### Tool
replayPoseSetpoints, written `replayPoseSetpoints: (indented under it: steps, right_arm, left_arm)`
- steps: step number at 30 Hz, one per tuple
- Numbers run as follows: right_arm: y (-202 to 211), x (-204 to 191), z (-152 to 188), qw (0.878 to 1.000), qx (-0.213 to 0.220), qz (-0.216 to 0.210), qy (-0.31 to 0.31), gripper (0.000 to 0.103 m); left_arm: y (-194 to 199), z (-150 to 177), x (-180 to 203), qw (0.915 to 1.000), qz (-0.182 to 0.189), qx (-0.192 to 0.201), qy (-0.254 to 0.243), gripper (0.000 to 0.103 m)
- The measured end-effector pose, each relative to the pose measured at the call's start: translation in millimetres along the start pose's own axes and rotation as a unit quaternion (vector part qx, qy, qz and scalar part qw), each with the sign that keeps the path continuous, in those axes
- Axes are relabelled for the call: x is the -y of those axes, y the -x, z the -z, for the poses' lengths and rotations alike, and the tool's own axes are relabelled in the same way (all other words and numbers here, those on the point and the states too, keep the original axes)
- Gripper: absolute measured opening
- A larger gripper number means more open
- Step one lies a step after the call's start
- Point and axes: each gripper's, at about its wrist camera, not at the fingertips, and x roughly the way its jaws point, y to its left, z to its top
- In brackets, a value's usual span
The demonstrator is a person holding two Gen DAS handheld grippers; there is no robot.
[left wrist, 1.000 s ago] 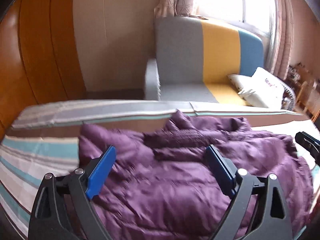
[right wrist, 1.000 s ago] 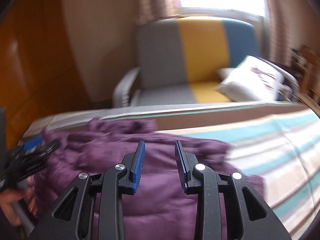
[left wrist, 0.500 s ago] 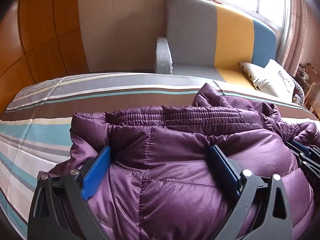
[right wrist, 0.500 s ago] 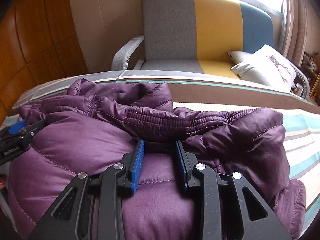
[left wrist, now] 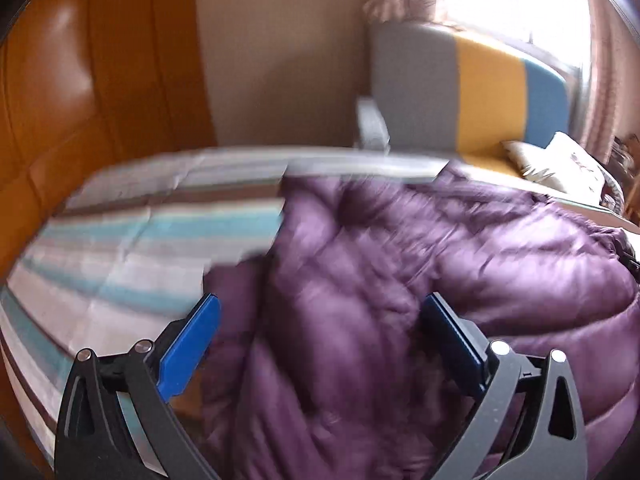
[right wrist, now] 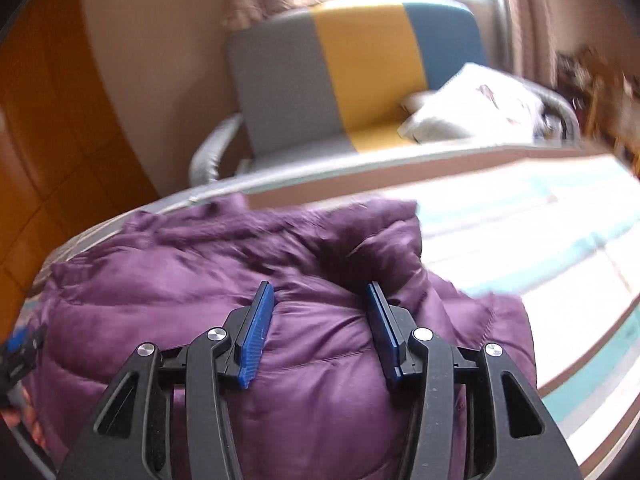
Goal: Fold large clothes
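A purple puffer jacket (left wrist: pixel 400 300) lies bunched on the striped bed sheet (left wrist: pixel 132 248). My left gripper (left wrist: pixel 320 320) stands wide open and its jaws are still opening. Its left pad (left wrist: pixel 188 344) hangs over bare sheet and its right pad (left wrist: pixel 452 340) over the jacket's edge, neither pressing. In the right wrist view the jacket (right wrist: pixel 200 300) bulges up between the pads of my right gripper (right wrist: pixel 320 320), whose jaws are opening and no longer pinch the fabric. The left gripper (right wrist: pixel 16 352) and a hand (right wrist: pixel 24 420) show at that view's left edge.
A grey, yellow and blue sofa (right wrist: pixel 360 80) with a white pillow (right wrist: pixel 472 104) stands beyond the bed's far edge. Orange wooden panels (left wrist: pixel 80 100) rise on the left. A bright curtained window (left wrist: pixel 520 8) is behind the sofa. Bare striped sheet (right wrist: pixel 540 232) extends right of the jacket.
Both grippers have sunk toward the bed with the jacket. The right jaws, pinching a fold before, have spread apart. The left jaws widened and shifted left, so one pad now hangs over sheet.
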Motion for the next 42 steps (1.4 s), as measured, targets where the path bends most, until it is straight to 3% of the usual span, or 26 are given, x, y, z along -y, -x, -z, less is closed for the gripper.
replayPoseSetpoints:
  steps: [2, 8, 12, 17, 18, 23, 26, 31, 36, 39, 42]
  right_arm:
    - [-7.5, 3.3, 3.7, 1.0, -0.005, -0.004, -0.003, 0.047]
    - [3.0, -6.8, 5.9, 1.0, -0.002, 0.015, 0.014, 0.047]
    - [45.6, -17.4, 23.2, 0.999, 0.019, -0.044, -0.003, 0.047]
    - [88.7, -50.9, 58.5, 0.994, 0.028, -0.098, 0.025, 0.047]
    - [92.8, -55.4, 63.4, 0.994, 0.026, -0.102, 0.03, 0.039]
    - [106.2, -77.7, 92.9, 0.992, 0.011, -0.119, 0.045, 0.018]
    - [111.0, -88.6, 100.5, 0.992, 0.004, -0.113, 0.059, 0.018]
    - [117.9, -105.8, 99.4, 0.989, 0.013, -0.111, 0.093, 0.018]
    - [95.2, -120.7, 100.4, 0.99, -0.012, -0.089, 0.112, 0.018]
    - [73.7, -122.1, 109.7, 0.989, -0.042, -0.068, 0.127, 0.017]
    - [62.4, -120.8, 116.2, 0.987, -0.045, -0.067, 0.138, 0.017]
  left_arm:
    - [-5.7, 3.5, -8.9, 0.9992, 0.027, -0.015, 0.025, 0.101]
    - [-1.6, 4.6, -9.6, 0.999, 0.026, -0.022, 0.028, 0.101]
    - [18.8, 24.7, -24.0, 0.9967, 0.031, -0.012, 0.074, 0.101]
    - [31.4, 64.3, -59.2, 0.9805, 0.076, -0.029, 0.179, 0.101]
    - [34.2, 70.1, -63.1, 0.9774, 0.086, -0.032, 0.19, 0.101]
    - [46.5, 79.8, -56.5, 0.9789, 0.116, -0.037, 0.164, 0.101]
    - [47.1, 83.4, -54.3, 0.9768, 0.122, -0.047, 0.169, 0.098]
    - [49.3, 78.0, -50.5, 0.977, 0.124, -0.048, 0.167, 0.082]
    - [39.7, 73.7, -51.7, 0.9743, 0.124, -0.054, 0.181, 0.083]
    - [34.8, 73.5, -48.8, 0.9768, 0.122, -0.046, 0.17, 0.089]
    - [32.4, 73.4, -42.6, 0.9794, 0.116, -0.043, 0.16, 0.093]
